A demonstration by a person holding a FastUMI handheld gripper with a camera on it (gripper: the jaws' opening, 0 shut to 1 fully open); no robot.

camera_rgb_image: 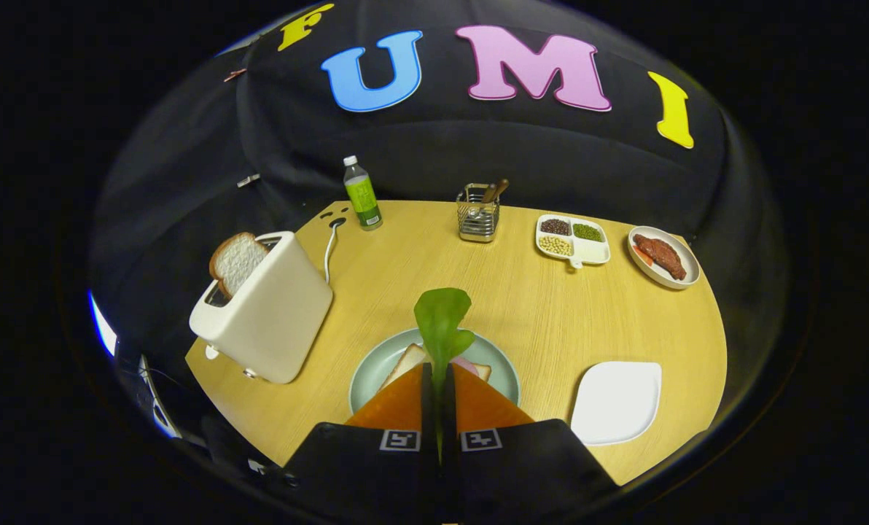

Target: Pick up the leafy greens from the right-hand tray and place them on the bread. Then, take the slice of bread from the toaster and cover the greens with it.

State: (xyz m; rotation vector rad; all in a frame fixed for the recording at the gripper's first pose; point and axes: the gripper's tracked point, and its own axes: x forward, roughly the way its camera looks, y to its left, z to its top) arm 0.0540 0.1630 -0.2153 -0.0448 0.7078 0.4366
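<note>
You are pinching the leafy greens (442,321) between the gripper (438,375) fingers above the bread (406,362), so be lowering them squarely before releasing.

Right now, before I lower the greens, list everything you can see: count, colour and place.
leafy greens: one, green, pinched between the fingers, standing up over the plate
bread on plate: one slice, pale with tan crust, just ahead of the fingers
plate: one, pale green, under that bread
white tray: one, right of the plate
toaster: one, cream, left of the plate
bread slice: one, sticking out of the toaster
bottle: one, green, behind the toaster
utensil rack: one, metal, far middle of the table
divided dish: one, white, holding beans
meat plate: one, white, far right
table: one, light wood
gripper: one, orange fingers, jaws closed on the greens
</note>
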